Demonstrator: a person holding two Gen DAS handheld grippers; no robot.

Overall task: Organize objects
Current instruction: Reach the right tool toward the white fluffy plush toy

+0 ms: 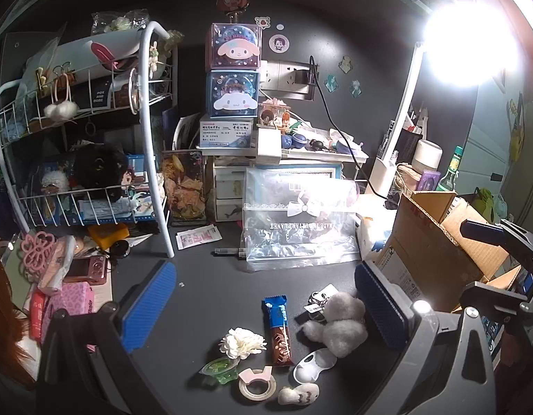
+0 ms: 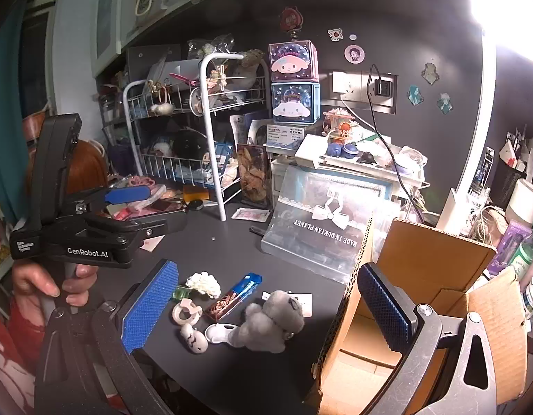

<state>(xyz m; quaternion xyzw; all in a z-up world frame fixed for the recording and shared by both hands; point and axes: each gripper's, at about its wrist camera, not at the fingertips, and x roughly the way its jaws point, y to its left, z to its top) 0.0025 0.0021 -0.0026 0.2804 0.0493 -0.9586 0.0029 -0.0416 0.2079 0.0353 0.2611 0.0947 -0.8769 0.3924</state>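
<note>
Small items lie in a cluster on the dark desk (image 1: 204, 269): a grey plush toy (image 1: 337, 325), a blue and brown snack bar (image 1: 278, 328), a white fabric flower (image 1: 242, 342), a green jelly cup (image 1: 219, 370), a tape roll (image 1: 258, 385), a white spoon-like piece (image 1: 315, 365) and a small white figure (image 1: 299, 394). My left gripper (image 1: 263, 307) is open and empty above them. My right gripper (image 2: 270, 307) is open and empty above the same cluster, with the plush (image 2: 271, 321) between its fingers' line of sight. An open cardboard box (image 2: 422, 314) stands at the right.
A white wire rack (image 1: 93, 138) full of toys stands at the back left. A clear zip bag (image 1: 297, 221) leans against drawers at the back. A pink camera (image 1: 88, 269) and pink boxes lie at the left. A bright desk lamp (image 1: 470, 45) glares at the right.
</note>
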